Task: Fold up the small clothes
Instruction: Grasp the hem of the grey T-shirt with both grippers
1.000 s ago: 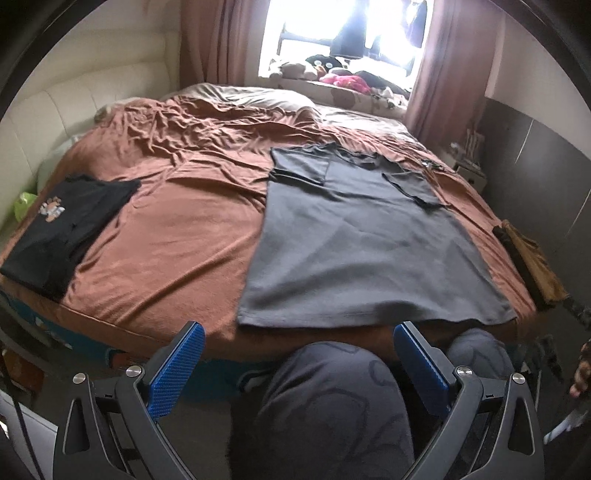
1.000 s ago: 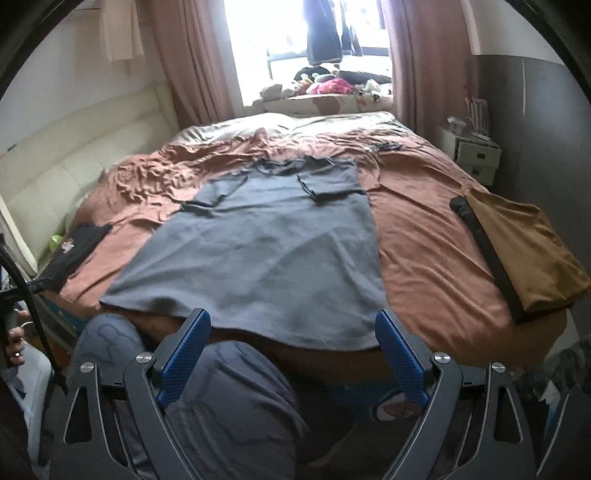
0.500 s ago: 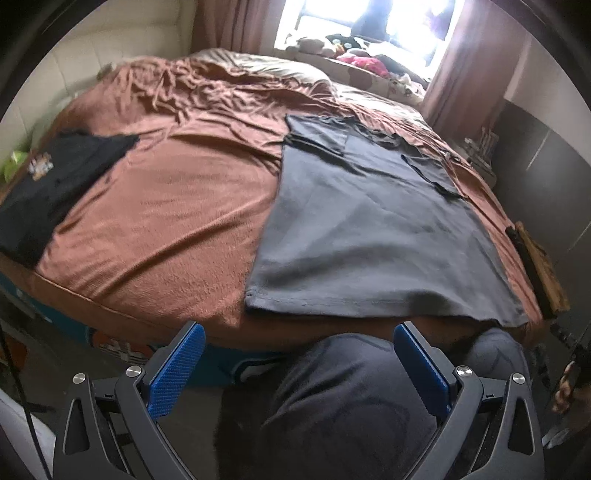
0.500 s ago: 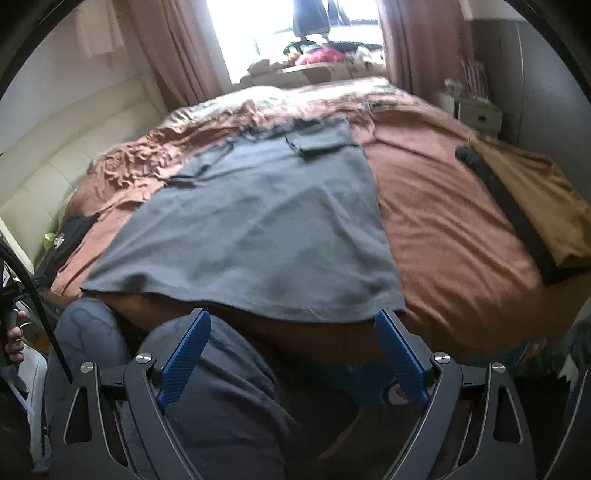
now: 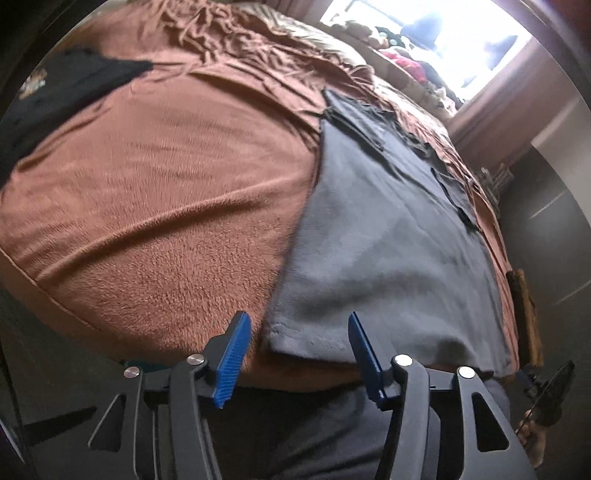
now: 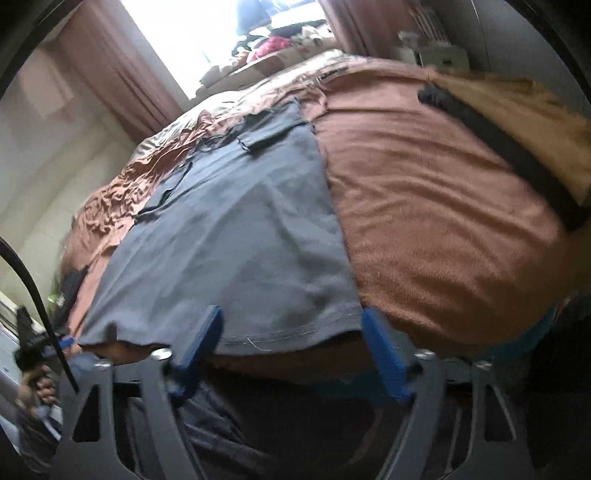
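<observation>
Brown blanket point(image 5: 166, 206) covers the bed. Black shirt point(image 5: 62, 88) at its left edge, tan garment point(image 6: 517, 110) at its right; neither touches the grey shirt point(image 5: 388, 240). That shirt lies flat mid-bed, long axis running from hem at the near edge to collar toward the window point(image 6: 207, 29). Left gripper point(image 5: 297, 332) and right gripper point(image 6: 291, 332) straddle the hem corners, jaws closing, pads not pressing cloth.

My fingers point(image 5: 232, 354) wear ribbed blue pads on black, cut-out frames with silver screws. A black cable point(image 6: 35, 299) runs by my left gripper point(image 6: 31, 345). I wear dark grey trousers point(image 5: 314, 435).
</observation>
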`<state>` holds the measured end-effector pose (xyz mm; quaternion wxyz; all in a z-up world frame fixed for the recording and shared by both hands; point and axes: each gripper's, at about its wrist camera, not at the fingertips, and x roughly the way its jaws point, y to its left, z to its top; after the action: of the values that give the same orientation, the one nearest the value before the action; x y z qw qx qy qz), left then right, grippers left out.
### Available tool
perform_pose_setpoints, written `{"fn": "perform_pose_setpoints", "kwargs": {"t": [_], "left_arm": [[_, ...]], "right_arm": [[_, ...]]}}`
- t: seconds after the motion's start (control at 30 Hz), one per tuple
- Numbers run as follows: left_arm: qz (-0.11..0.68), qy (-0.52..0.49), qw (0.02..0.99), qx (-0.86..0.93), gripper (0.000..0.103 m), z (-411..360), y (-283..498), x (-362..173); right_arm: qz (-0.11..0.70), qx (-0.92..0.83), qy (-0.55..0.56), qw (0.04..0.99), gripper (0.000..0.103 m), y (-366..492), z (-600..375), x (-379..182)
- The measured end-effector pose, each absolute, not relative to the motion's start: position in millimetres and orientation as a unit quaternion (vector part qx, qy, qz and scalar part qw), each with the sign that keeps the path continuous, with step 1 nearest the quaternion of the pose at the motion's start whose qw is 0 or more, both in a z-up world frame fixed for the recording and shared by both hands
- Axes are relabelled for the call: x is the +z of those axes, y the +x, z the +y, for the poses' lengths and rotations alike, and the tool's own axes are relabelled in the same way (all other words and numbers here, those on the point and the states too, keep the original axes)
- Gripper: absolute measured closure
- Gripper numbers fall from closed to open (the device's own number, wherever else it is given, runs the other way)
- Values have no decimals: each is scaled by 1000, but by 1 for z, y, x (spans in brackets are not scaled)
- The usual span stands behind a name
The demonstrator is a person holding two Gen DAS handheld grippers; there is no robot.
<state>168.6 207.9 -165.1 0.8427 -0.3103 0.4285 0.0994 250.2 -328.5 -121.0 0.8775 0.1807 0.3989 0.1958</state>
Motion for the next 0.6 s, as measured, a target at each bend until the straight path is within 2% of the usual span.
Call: {"fn": "perform_pose_setpoints", "kwargs": {"t": [0.13, 0.23, 0.33, 0.6], "left_arm": [[439, -321, 832, 112, 54, 215, 172, -176], [444, -341, 822, 100, 62, 216, 172, -185], [440, -355, 819, 96, 62, 216, 168, -189], [425, -388, 814, 78, 62, 217, 160, -193]], "right_arm": [[405, 180, 201, 874, 35, 259, -336, -128], [415, 182, 225, 862, 38, 266, -342, -137], [427, 180, 249, 850, 43, 268, -347, -148], [422, 200, 318, 825, 43, 269, -361, -161]]}}
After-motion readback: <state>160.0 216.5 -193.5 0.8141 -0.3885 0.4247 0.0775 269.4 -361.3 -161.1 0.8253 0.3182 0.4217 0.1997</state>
